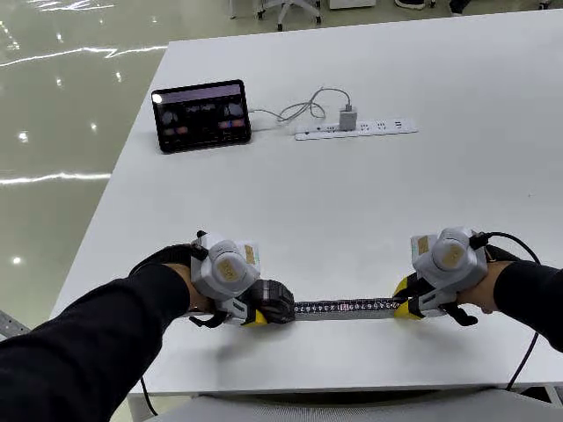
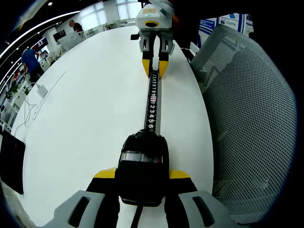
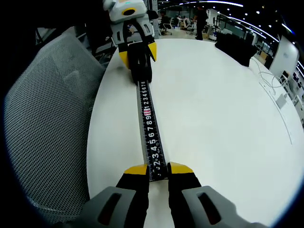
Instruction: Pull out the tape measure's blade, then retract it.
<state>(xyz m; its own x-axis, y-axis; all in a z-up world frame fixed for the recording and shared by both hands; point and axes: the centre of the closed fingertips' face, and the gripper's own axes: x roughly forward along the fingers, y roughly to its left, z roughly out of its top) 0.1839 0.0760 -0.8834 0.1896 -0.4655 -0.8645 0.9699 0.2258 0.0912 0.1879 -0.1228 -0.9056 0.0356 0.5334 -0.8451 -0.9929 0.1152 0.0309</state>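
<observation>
Black tape measure case [image 1: 274,301] on the near left of the white rectangular table [image 1: 369,202], close to its near edge, clamped in the yellow-tipped left gripper [image 2: 142,175], jaws spread to the width of the case and pressing on both its sides. Black blade with white numerals [image 1: 347,307] drawn out of the case and running right, low along the tabletop, roughly parallel to the near edge; whether touching the surface, hard to tell. Free end of that blade pinched in the yellow-tipped right gripper [image 3: 158,170] at the near right, jaws almost closed, one on each edge of the narrow strip. Grippers facing each other, well apart, joined by the blade. Dark tablet with a lit screen [image 1: 201,115] on the far left of the table; long white power strip [image 1: 355,129] to its right, small white charger block [image 1: 348,117] plugged into it, thin pale cable [image 1: 295,110] looping between charger and tablet, all well apart from the blade. Grey mesh chair back [image 2: 247,118] just past the near table edge, alongside the blade's run. Glossy pale floor [image 1: 70,132] off to the left. Black sleeves [image 1: 88,343] behind the grippers.
</observation>
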